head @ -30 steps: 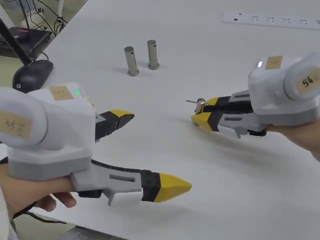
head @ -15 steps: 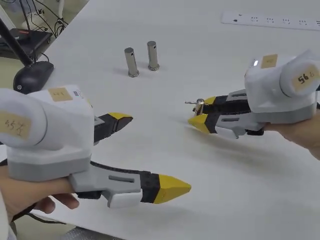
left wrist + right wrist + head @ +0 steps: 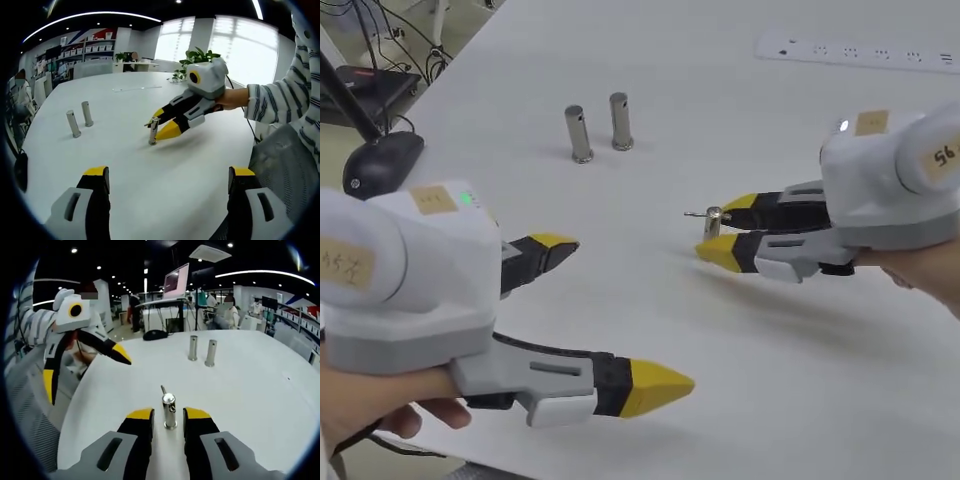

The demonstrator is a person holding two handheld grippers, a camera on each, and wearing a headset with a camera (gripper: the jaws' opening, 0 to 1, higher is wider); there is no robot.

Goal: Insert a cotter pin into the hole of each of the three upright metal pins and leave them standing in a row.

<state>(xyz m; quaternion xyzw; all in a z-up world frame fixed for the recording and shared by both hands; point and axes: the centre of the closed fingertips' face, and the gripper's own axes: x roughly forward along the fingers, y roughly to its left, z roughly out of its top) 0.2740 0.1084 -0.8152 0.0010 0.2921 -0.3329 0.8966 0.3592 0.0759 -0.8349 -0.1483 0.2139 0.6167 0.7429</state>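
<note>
Two plain metal pins (image 3: pixel 579 134) (image 3: pixel 619 121) stand upright side by side at the far middle of the white table; the left gripper view shows them too (image 3: pixel 73 123) (image 3: pixel 87 113). A third pin (image 3: pixel 713 224) stands upright on the table with a cotter pin through its head. My right gripper (image 3: pixel 725 228) is open, its yellow tips on either side of this pin with a small gap each side (image 3: pixel 169 411). My left gripper (image 3: pixel 620 312) is wide open near the front left, nothing between its jaws.
A white power strip (image 3: pixel 860 50) lies at the far right. A black mouse (image 3: pixel 380 160) and cables sit past the table's left edge. Bare table surface (image 3: pixel 650 290) lies between the grippers and the two far pins.
My right gripper's jaws have parted from the third pin, which now stands on the table between them. The left gripper has barely moved.
</note>
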